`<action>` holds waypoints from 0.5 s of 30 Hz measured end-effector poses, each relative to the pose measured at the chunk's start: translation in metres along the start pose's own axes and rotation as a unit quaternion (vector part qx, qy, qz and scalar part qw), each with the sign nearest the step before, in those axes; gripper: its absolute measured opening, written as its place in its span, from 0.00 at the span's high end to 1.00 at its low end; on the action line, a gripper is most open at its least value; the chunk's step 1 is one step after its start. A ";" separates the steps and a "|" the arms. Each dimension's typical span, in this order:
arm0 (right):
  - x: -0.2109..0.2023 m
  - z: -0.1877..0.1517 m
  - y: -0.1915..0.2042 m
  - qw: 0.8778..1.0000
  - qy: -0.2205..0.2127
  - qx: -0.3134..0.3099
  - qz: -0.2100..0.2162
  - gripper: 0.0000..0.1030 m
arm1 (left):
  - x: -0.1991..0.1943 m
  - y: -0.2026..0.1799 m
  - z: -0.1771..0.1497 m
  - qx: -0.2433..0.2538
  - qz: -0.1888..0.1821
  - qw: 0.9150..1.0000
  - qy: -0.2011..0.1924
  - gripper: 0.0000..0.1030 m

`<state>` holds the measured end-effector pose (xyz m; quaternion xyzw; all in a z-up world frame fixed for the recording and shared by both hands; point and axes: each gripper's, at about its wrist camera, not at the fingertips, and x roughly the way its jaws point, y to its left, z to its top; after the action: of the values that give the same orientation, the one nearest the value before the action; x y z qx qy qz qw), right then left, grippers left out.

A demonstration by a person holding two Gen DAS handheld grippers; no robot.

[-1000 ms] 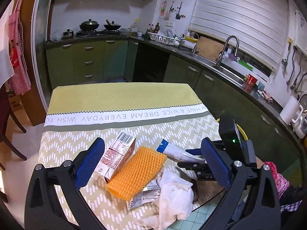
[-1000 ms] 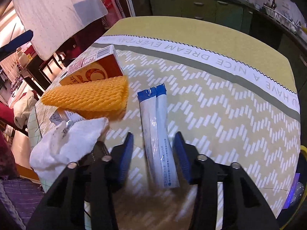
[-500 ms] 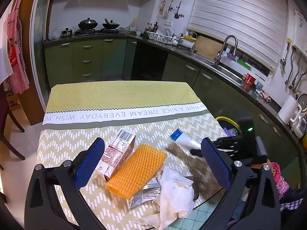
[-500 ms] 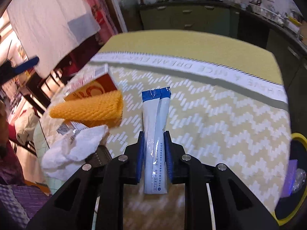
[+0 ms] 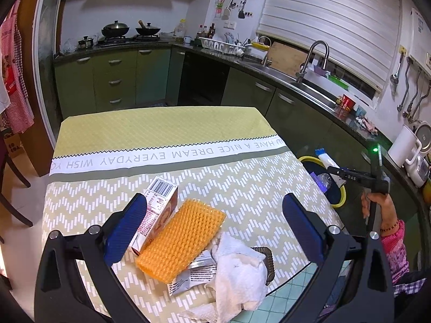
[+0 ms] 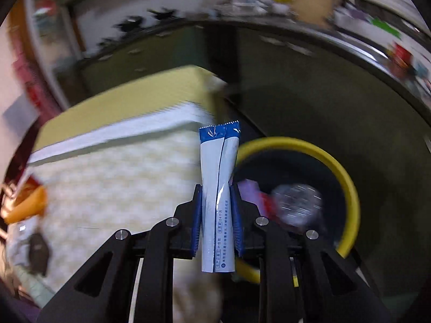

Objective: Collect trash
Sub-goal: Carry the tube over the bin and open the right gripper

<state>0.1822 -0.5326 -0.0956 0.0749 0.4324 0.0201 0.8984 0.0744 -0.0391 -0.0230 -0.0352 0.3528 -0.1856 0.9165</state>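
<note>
1. The right gripper (image 6: 216, 215) is pinching a pair of joined blue-and-white sachets (image 6: 218, 185) between its narrow jaws, both pads pressing on the packet's lower half while the blue ends are pointing away from the camera.
2. The sachets are hanging off the table (image 5: 161, 132), beyond its right edge and beside the yellow-rimmed bin (image 6: 347, 177) on the floor; seen from the left wrist, they (image 5: 327, 158) are sitting at the bin's far rim (image 5: 309, 159).
3. Step in hand, as judged: carrying 1 piece of trash to the bin. The next move is calling for centring the sachets over the bin's mouth, then letting the jaws part.
4. The bin is already holding a crumpled clear plastic piece (image 6: 296, 204) and something purple (image 6: 249, 188); the rest is too blurred to name.
5. The left gripper (image 5: 215, 223) is standing wide and empty above the table's near edge, framing the remaining litter: a carton (image 5: 159, 204), an orange foam net (image 5: 181, 239), a printed wrapper (image 5: 188, 277), a white tissue (image 5: 237, 271) and a dark ribbed cup (image 5: 265, 259).
</note>
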 end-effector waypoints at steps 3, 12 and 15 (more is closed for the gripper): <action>0.014 0.000 -0.022 0.999 0.017 0.010 -0.024 0.78 | 0.003 -0.003 0.000 0.005 0.001 1.000 0.004 0.07; 0.017 -0.007 -0.057 0.996 0.014 0.042 -0.072 0.58 | 0.011 -0.004 0.000 0.009 0.004 1.000 0.013 0.07; 0.008 -0.013 -0.060 0.996 0.005 0.050 -0.068 0.57 | 0.014 -0.003 0.000 0.015 0.003 1.000 0.017 0.07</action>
<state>0.1757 -0.5897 -0.1187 0.0904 0.4416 -0.0625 0.8904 0.0834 -0.0468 -0.0316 -0.0171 0.3658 -0.1892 0.9111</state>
